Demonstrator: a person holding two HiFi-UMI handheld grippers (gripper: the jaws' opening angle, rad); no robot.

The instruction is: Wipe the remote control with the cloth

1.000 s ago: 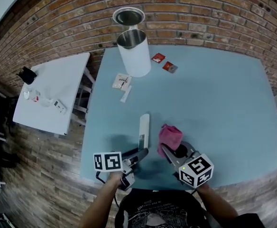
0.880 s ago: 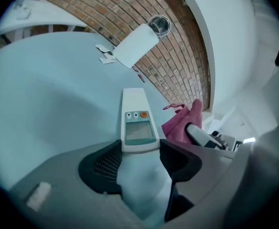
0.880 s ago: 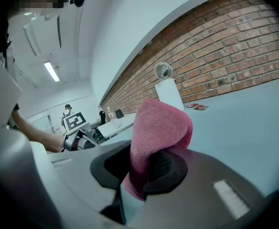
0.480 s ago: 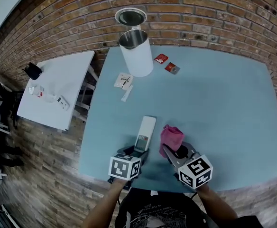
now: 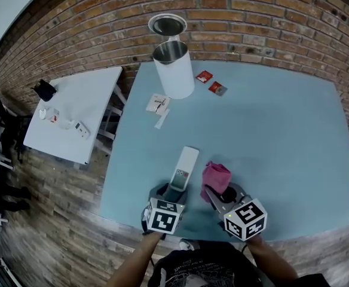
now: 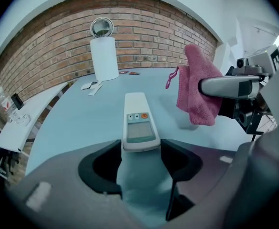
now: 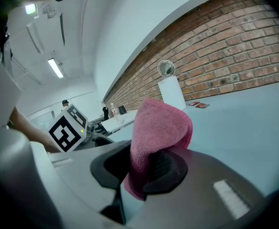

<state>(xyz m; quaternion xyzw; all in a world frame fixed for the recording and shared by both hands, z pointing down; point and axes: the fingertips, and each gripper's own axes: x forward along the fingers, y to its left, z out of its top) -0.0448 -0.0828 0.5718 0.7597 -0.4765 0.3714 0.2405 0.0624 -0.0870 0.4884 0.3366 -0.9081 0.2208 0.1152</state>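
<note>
**Remote control and cloth, before contact.** The remote control (image 5: 184,165), white, sat lengthwise at lower centre of the head view. Its display and orange button faced up. Whether it rested on the blue desk (image 5: 276,130) or was held just clear could not be told.

The left gripper (image 5: 173,191) had its near end. Its fingers (image 6: 180,160) were closed against the two long sides, probably to steady the casing and leave the face exposed.

Just to the right, the right gripper (image 5: 220,194) pinched a pink cloth (image 5: 215,177) between its fingers (image 7: 166,168). A loose fold stood up beyond the tips, which would serve as the wiping pad. The cloth was beside the remote control, not touching it, so wiping was judged not yet begun.

Well apart, at upper centre, stood a white cylindrical container (image 5: 174,70). Two red packets (image 5: 210,82) lay to its right and white sachets (image 5: 156,104) below it, all clear of the working area.

No brand or wording was legible on the remote control or the packets. The only clear print was the square black-and-white pattern on each marker cube (image 5: 246,217).
</note>
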